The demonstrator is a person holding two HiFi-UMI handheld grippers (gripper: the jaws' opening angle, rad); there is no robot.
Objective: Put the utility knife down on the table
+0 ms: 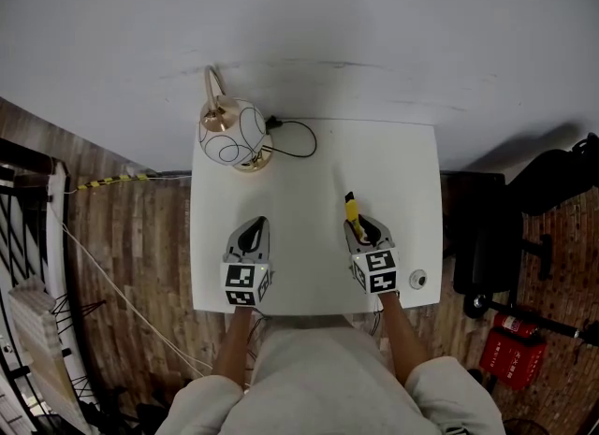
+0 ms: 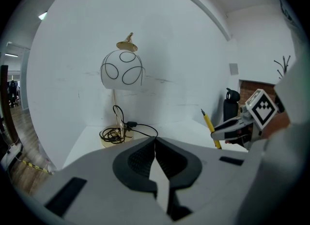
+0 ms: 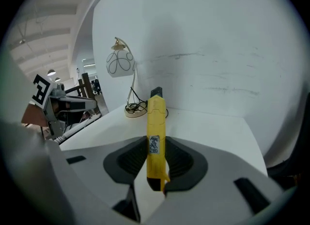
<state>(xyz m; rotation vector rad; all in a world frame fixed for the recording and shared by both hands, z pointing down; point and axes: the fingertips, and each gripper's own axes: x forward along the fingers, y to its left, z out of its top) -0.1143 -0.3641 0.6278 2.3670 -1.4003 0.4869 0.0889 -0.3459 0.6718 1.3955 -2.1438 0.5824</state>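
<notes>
Our right gripper (image 1: 367, 229) grasps the yellow plastic utility knife (image 3: 156, 137) over the right side of the white table (image 1: 309, 171). Our left gripper (image 1: 253, 235) is clenched, empty.

A white table (image 1: 309, 171) stands against a white wall (image 1: 299, 31). Its middle, its far right corner and most of its right edge lie bare, leaving open room for a gripper to pass. At the far left corner stands a globe lamp (image 1: 234, 134), its black cable (image 1: 299, 138) looping along the far edge toward the middle. A small round object (image 1: 417, 280) sits at the near right corner. Over the near edge hang the left gripper (image 1: 255, 229) and the right gripper (image 1: 360, 227), well apart, with bare surface between them. A yellow utility knife (image 1: 352, 213) juts forward from the right one.
</notes>
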